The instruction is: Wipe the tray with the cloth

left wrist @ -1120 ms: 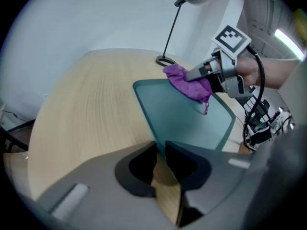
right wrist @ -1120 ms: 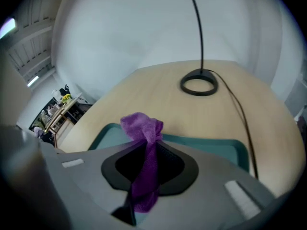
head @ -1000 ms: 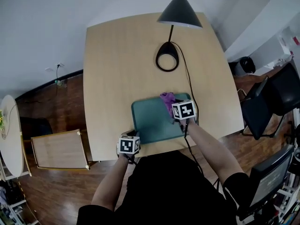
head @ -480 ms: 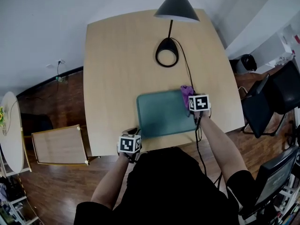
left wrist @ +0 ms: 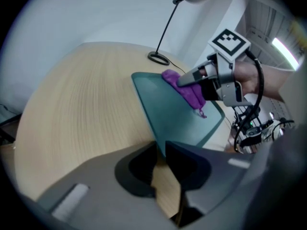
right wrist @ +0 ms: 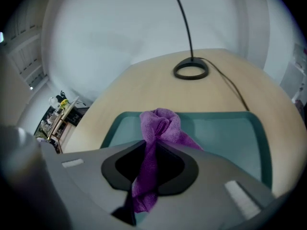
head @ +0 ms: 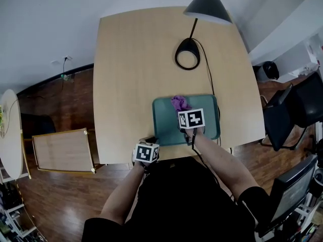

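Fingers (right wrist: 188, 166) of the right gripper (right wrist: 152, 148) were pinched on the purple cloth (right wrist: 160, 123), which ran up out of the closed jaws in a twisted strand. Its bunched free end lay on the floor of the teal tray (right wrist: 230, 133), close to the tray's far rim and left of its middle. That gripper hung over the middle of the tray, held by a bare forearm (head: 222, 163) reaching in from the tray's near side. At the tray's near left corner sat the left gripper (left wrist: 160, 150). Its fingers (left wrist: 192, 166) were closing, nearly together, with the corner's thin rim running into the narrow gap between them. Bare wood showed through that gap below the rim. The tray lay flat on the pale wooden table (head: 136, 69), just inside the table's near edge and toward its right side. Beyond the tray's far rim stood the ring-shaped base (head: 187, 54) of a black lamp (head: 207, 6), whose shade hung farther off, past the tray's far right. A black cable (head: 209, 79) ran from the base toward the tray's far right corner. Well to the tray's right, off the table, stood a dark chair (head: 292, 110), and well to its left a framed wooden board (head: 63, 155) lay on the dark wood floor (head: 70, 100).
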Demonstrator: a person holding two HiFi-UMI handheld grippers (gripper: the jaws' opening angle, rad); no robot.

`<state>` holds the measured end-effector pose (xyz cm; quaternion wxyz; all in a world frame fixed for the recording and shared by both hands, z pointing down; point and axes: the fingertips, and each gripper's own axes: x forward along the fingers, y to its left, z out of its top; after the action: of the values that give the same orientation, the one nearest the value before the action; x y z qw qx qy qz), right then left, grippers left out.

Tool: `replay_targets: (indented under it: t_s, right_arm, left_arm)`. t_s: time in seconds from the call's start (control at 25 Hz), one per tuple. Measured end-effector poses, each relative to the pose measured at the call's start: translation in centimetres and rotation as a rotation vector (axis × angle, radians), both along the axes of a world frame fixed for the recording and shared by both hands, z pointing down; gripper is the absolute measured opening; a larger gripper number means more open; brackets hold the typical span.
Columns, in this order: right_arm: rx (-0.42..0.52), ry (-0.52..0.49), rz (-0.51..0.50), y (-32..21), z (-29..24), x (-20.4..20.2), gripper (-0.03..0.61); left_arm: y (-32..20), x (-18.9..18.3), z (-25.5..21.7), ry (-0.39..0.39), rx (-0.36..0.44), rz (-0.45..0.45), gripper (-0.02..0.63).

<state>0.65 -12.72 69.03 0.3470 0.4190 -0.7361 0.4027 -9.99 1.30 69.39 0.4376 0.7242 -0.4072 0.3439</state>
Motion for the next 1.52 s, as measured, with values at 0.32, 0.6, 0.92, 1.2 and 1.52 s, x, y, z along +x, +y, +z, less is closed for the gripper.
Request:
replay_targets:
  t_s: [0.32,0.6,0.92,1.2,1.52]
  right_arm:
    - [-0.121,-0.195,-0.097,3.6,0.0,-13.0,0.064]
    - [-0.040,-0.087,-0.107,2.4,0.1,-7.5,0.064]
    - [0.050,0.093,-0.004,0.3,0.6,7.5,0.063]
    - [0.047,0.210,0.123,0.0,0.7,18.6,0.063]
    - [0.091,0.260,0.096,0.5,0.7,17.5,0.063]
  left_arm:
    - [-0.1,-0.4,0.1,0.026,0.014,-0.004,0.081]
    - [0.1,-0.9,0.3,0.047,0.011,-0.030,0.081]
    - [-0.1,-0.8,0.5,0.038,0.001,-0.052,0.080]
    - [0.1,-0.4,1.1,0.066,-0.008,-0.037,0.080]
    - [-0.1,-0.3,1.0,0.061,0.000,-0.049,0.078]
